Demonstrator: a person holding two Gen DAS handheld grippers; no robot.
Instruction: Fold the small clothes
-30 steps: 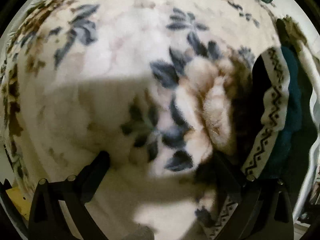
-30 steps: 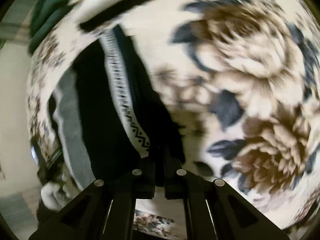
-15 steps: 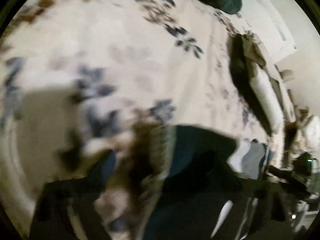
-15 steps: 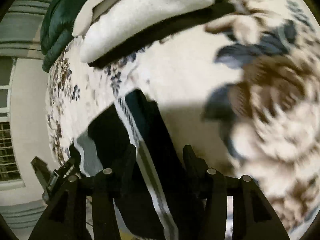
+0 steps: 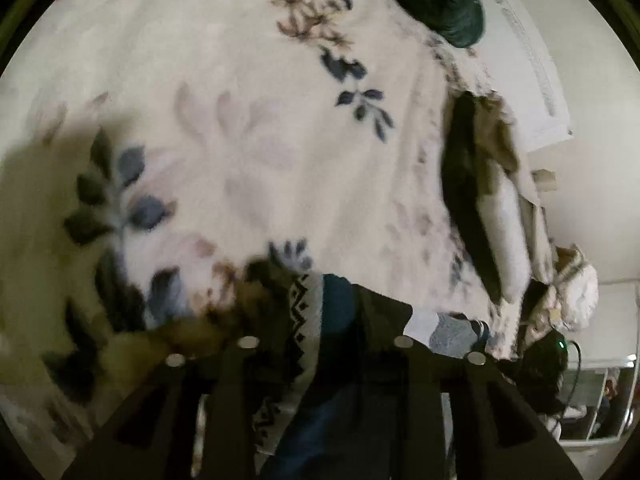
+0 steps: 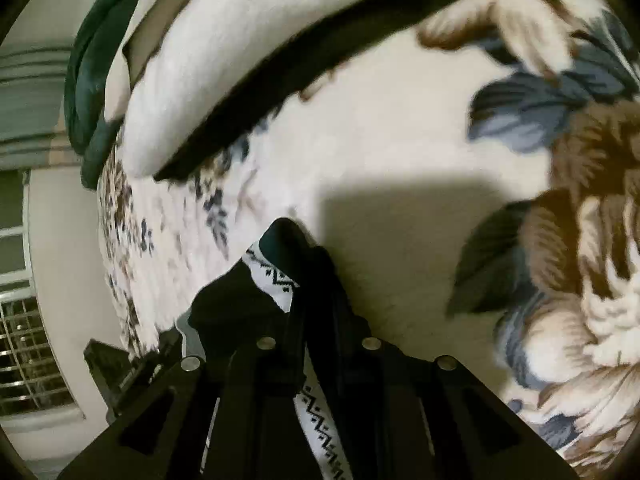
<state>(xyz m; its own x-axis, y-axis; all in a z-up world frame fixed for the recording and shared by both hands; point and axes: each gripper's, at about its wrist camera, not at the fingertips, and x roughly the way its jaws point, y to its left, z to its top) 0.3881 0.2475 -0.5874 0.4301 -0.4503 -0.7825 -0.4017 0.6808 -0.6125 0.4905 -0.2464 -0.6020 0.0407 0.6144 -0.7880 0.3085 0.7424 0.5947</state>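
Clearly both grippers are working one dark garment that lies on the floral blanket, low in each wrist view and right at the fingers. The left gripper has just been closing, and the cloth sits between its jaws; it looks pinched there, though the blur leaves the pad contact uncertain. The right gripper has also just been closing, and it nips a bunched fold of the same garment where the trim band runs.

The main risk is a shallow bite. If either grip holds only the trim or one layer, lifting could let the rest sag and spoil the fold. The plush blanket could also be caught in the jaws and dragged along. Pulling the two hands apart unevenly would skew the edges.

As for the garment, it is dark teal to black, soft and thick. A white band with a black zigzag pattern crosses it. A grey and white part shows beyond the left fingers. It is crumpled, not flat, so no neat fold is visible yet.
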